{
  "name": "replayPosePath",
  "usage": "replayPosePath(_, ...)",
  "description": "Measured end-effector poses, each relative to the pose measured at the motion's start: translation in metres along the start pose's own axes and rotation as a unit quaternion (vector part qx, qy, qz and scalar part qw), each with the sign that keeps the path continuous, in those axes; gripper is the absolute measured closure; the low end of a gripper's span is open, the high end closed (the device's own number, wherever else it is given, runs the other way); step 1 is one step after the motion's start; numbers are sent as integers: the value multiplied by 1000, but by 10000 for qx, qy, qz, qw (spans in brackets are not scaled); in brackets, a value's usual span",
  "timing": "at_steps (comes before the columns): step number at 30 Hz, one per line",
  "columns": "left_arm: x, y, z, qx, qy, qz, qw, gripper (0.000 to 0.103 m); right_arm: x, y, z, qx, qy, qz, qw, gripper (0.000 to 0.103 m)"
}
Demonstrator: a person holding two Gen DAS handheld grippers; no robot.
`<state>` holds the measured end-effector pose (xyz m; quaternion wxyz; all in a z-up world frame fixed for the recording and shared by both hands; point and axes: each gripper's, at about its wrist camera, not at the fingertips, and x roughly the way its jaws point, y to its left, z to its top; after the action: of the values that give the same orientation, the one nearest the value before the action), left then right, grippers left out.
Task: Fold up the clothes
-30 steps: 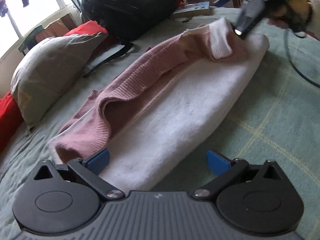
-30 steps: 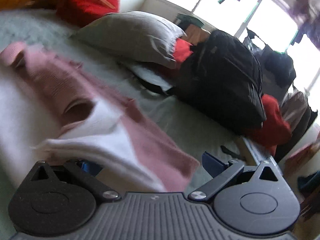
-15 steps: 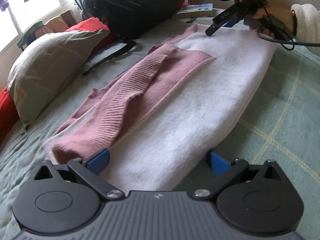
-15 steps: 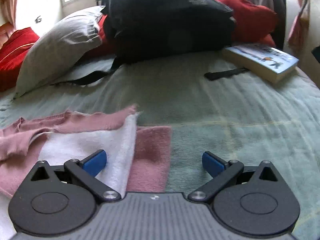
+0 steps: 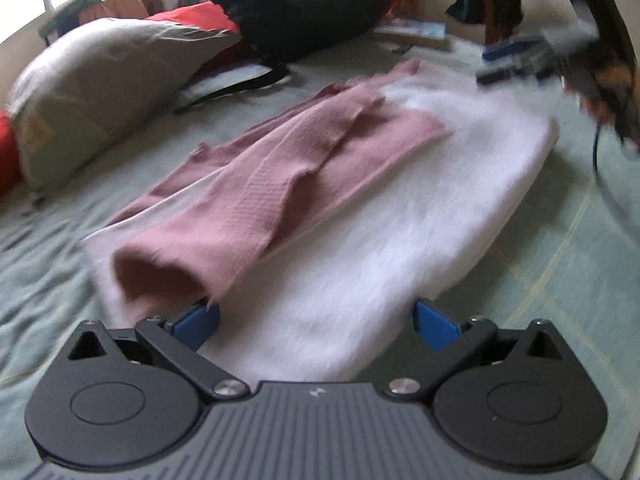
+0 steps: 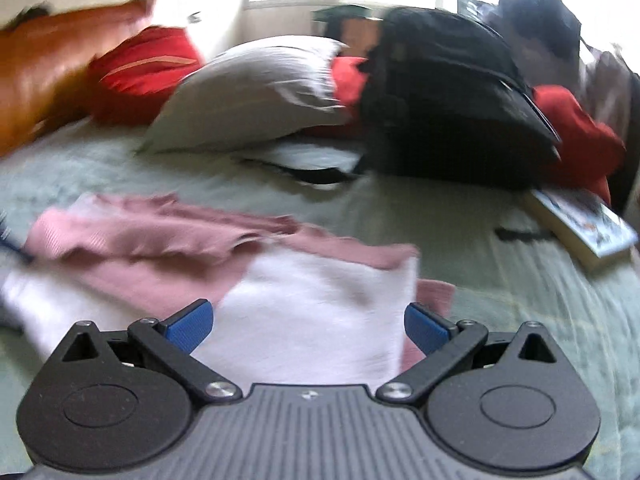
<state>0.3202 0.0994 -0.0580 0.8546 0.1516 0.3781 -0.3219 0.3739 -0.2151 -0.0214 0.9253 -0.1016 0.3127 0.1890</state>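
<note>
A white and pink knit sweater [image 5: 360, 208] lies folded lengthwise on the green bedspread [image 5: 560, 260], its pink sleeve [image 5: 256, 200] laid along the left side. My left gripper [image 5: 316, 318] is open at the near end of the sweater, with the white cloth between its blue pads and the sleeve cuff beside the left pad. My right gripper [image 6: 306, 326] is open over the other end of the sweater [image 6: 320, 300], holding nothing. It also shows, blurred, at the upper right of the left wrist view as the right gripper [image 5: 520, 60] held in a hand.
A grey pillow [image 5: 100, 92], red cushions [image 6: 148, 72] and a black backpack [image 6: 448, 96] line the far side of the bed. A book [image 6: 580, 228] lies at the right edge of the bedspread [image 6: 500, 280]. A cable hangs from the right gripper.
The right gripper let go of the sweater's white-and-pink end, which now lies flat. It then pulled back and swung over that end. The left gripper shifted slightly and stayed open.
</note>
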Motion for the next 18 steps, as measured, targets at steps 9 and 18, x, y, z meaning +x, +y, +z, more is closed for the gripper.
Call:
replayPosePath(9,9,59,44,-542,-908,565,9928,1,-2,18,-10,-504,135,-74,9986,0)
replayPosePath(18,3,76,49,-920,-893,1496,9804,1,-4,21,-15,-629,155,-64,9979,0)
